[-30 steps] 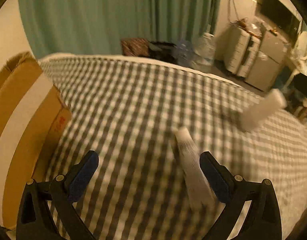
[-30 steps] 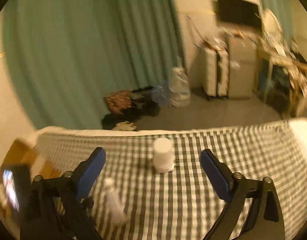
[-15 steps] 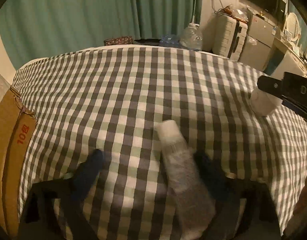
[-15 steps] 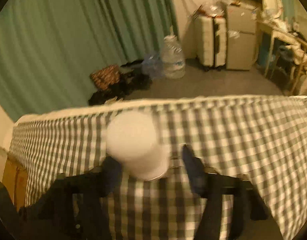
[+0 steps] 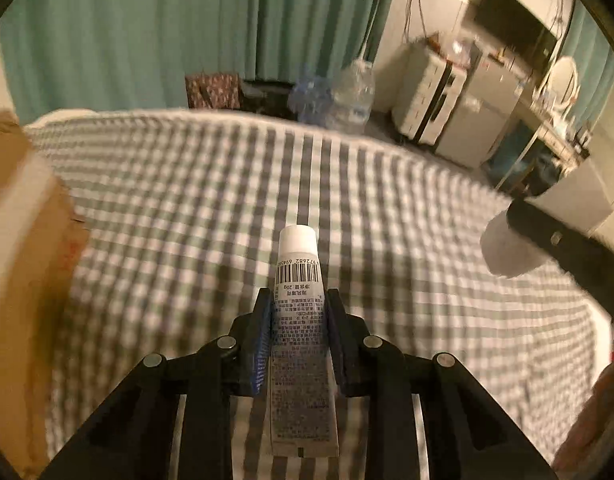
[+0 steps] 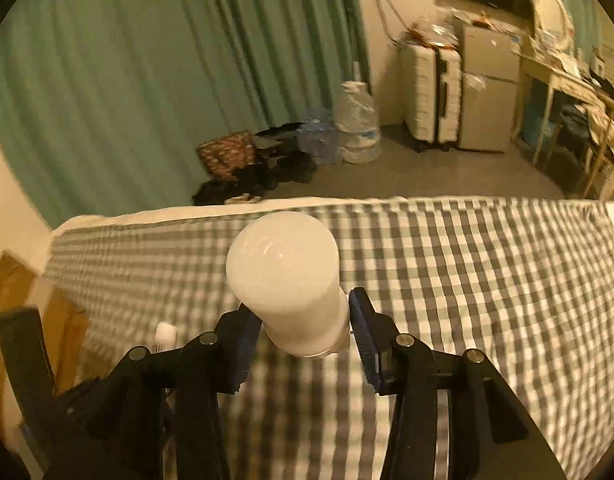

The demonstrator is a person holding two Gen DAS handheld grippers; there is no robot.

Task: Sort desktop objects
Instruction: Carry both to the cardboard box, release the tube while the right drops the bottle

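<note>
My left gripper (image 5: pixel 298 300) is shut on a white tube (image 5: pixel 299 332) with a barcode and a white cap, held above the checked cloth (image 5: pixel 211 184). My right gripper (image 6: pixel 305 312) is shut on a white bottle (image 6: pixel 289 276) with a rounded top, lifted over the cloth (image 6: pixel 467 264). The bottle (image 5: pixel 507 252) and the right gripper's arm show at the right of the left wrist view. The tube's cap (image 6: pixel 165 332) shows at the lower left of the right wrist view.
A cardboard box (image 5: pixel 23 248) stands at the left edge of the cloth, also in the right wrist view (image 6: pixel 11 292). Beyond the far edge are green curtains, water jugs (image 6: pixel 357 124), bags on the floor, a suitcase (image 6: pixel 431 92) and a cluttered desk.
Both grippers have closed: the left on the tube, the right on the bottle. Both objects are now lifted off the cloth.
</note>
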